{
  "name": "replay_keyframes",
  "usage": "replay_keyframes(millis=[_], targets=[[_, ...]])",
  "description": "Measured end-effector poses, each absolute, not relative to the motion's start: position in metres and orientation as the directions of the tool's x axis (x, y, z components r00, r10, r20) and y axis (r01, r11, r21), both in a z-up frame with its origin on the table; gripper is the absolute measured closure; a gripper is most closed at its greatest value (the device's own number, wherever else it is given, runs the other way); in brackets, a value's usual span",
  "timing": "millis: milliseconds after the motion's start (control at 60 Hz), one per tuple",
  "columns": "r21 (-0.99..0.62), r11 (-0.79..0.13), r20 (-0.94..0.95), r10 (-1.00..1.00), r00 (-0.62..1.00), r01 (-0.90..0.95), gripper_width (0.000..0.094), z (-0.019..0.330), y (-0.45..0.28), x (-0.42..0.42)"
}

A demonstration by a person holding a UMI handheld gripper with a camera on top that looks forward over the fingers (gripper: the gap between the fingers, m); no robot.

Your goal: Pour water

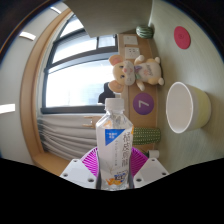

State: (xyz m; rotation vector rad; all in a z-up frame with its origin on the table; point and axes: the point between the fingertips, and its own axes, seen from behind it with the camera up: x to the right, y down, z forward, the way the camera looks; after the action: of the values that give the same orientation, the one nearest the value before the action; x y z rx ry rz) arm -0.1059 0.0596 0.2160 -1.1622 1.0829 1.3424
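jaws pinching upright water bottle (pixel 115 140) | gripper (pixel 115 170) level | white cup (pixel 186 106) beyond, right

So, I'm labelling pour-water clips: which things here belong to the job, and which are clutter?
Job: clear plastic water bottle with white cap, between the hand-held gripper fingers; round white bowl.

Clutter: beige plush toys, purple round coaster, pink round disc.

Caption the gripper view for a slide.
Gripper shut on a water bottle, upright, with a white bowl beyond it on the table.
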Motion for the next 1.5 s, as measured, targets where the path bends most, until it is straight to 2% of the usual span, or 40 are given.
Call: replay_keyframes(millis=[67, 183, 283, 383, 500, 717, 933, 1217, 1250, 1383, 1500], targets=[[-0.259, -0.081, -0.959, 0.142, 0.246, -0.962, 0.0569, 0.228, 0.057, -0.109], [-0.611, -0.029, -0.78, 0.193, 0.595, -0.791, 0.0569, 0.265, 0.051, -0.098], [-0.833, 0.002, -0.547, 0.139, 0.825, -0.553, 0.0571, 0.285, 0.052, -0.076], [-0.945, 0.051, -0.323, 0.028, 0.946, -0.324, 0.057, 0.297, 0.055, -0.036], [-0.985, 0.069, -0.167, -0.096, 0.981, -0.16, 0.057, 0.298, 0.055, 0.019], [-0.998, -0.055, 0.024, -0.274, 0.962, 0.01, 0.057, 0.246, 0.056, 0.125], [-0.989, -0.146, 0.058, -0.368, 0.928, 0.004, 0.057, 0.167, 0.057, 0.198], [-0.974, -0.222, 0.048, -0.402, 0.914, -0.046, 0.0559, 0.09, 0.055, 0.227], [-0.984, -0.174, 0.041, -0.409, 0.912, -0.034, 0.0558, 0.097, 0.053, 0.228], [-0.988, -0.142, 0.005, -0.417, 0.909, -0.06, 0.0557, 0.096, 0.049, 0.228], [-0.99, -0.132, 0.011, -0.409, 0.913, -0.047, 0.0461, 0.096, 0.05, 0.228]])
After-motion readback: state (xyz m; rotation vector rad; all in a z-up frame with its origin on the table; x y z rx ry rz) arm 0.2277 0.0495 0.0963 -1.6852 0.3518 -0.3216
